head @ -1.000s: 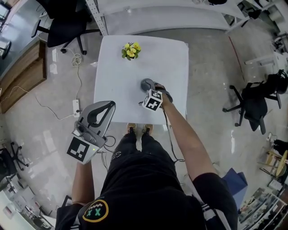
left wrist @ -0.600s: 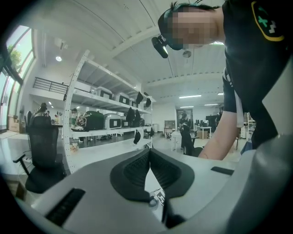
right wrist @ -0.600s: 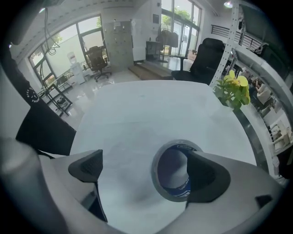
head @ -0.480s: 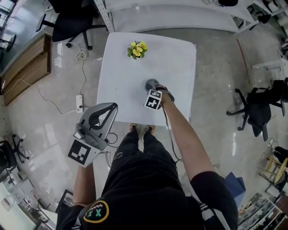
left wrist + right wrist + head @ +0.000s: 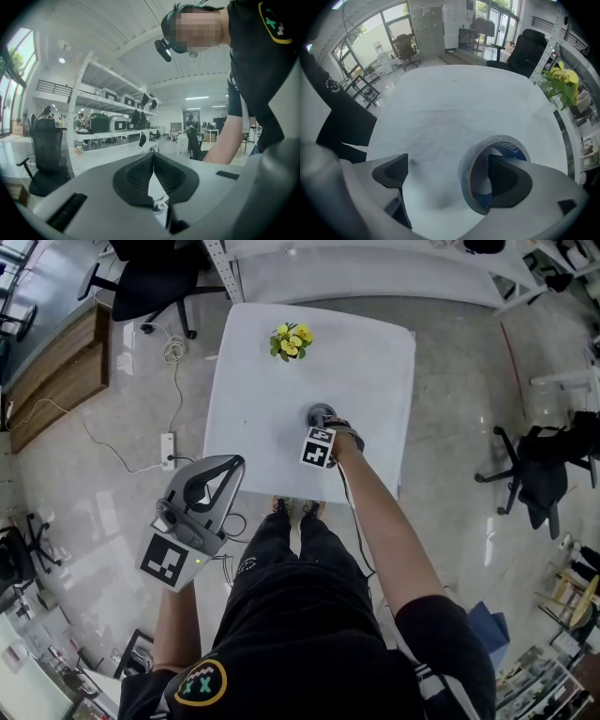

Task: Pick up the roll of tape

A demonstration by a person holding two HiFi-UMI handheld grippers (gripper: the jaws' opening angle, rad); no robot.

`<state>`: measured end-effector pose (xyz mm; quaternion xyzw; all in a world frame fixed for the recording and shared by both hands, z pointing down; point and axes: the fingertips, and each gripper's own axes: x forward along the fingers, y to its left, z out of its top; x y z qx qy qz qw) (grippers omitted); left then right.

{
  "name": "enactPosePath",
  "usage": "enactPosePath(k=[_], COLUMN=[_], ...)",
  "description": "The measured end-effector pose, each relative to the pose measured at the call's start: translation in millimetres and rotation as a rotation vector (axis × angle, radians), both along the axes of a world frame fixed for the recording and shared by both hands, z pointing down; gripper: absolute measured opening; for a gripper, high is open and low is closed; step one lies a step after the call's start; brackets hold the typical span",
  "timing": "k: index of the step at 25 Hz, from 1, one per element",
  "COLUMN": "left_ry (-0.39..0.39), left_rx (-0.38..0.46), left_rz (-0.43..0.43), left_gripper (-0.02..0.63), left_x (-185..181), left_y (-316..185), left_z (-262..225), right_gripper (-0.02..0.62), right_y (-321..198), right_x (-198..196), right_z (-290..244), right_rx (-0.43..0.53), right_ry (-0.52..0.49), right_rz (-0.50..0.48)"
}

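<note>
We are bringing our right gripper (image 5: 446, 174) down over the roll of tape (image 5: 465, 180), mid-frame on the table (image 5: 262, 399). Its wide-spread jaws are starting to close, one seemingly inside the roll, so we are nearly grabbing. Our left gripper (image 5: 153, 174) is staying pressed together.

Glossy floor (image 5: 84, 521), black office chairs (image 5: 155, 282), white shelving (image 5: 101, 100)

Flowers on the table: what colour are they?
Yellow. The flowers show best in the head view.

roll of tape (image 5: 501, 140) partly hidden behind one jaw of right gripper (image 5: 449, 176)
</note>
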<state>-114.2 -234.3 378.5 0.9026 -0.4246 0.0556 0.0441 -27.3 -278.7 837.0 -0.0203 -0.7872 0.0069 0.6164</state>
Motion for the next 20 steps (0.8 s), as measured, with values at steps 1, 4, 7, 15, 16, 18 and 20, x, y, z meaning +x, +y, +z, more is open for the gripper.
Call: enactPosePath(k=[1,4,7,15,16,18,20], left_ry=[0.002,0.002,0.002,0.005,0.004,0.002,0.002], left_rx=[0.000,-0.002,-0.003,0.001,0.001,0.002,0.002], left_rz=[-0.002,-0.003,-0.005,-0.009,-0.011,-0.012,-0.014], left_gripper=[0.018,0.018,0.018,0.018,0.019,0.018,0.018], left_x=[-0.1,-0.2,-0.3,-0.4,-0.8,-1.6,-1.9], left_y=[0.0,-0.3,-0.8,-0.3,0.0,0.8,1.6], left_z=[0.1,0.3,0.0,-2.2,-2.0,-1.2,-1.0], right_gripper=[0.550,0.543,0.536,0.424,0.403,0.374,0.318], right_y=[0.3,-0.2,-1.3,5.1,6.3,7.4,7.9], right_x=[1.2,2.8,1.7,2.2,1.8,1.5,1.0], right_z=[1.8,4.9,5.0,2.6,2.6,2.6,2.0], right_rx=[0.004,0.009,0.003,-0.007,-0.007,-0.006,-0.002], right_ry=[0.015,0.046,0.059,0.071,0.071,0.071,0.069], right_rz=[-0.012,-0.024,-0.027,-0.119,-0.131,-0.144,-0.159])
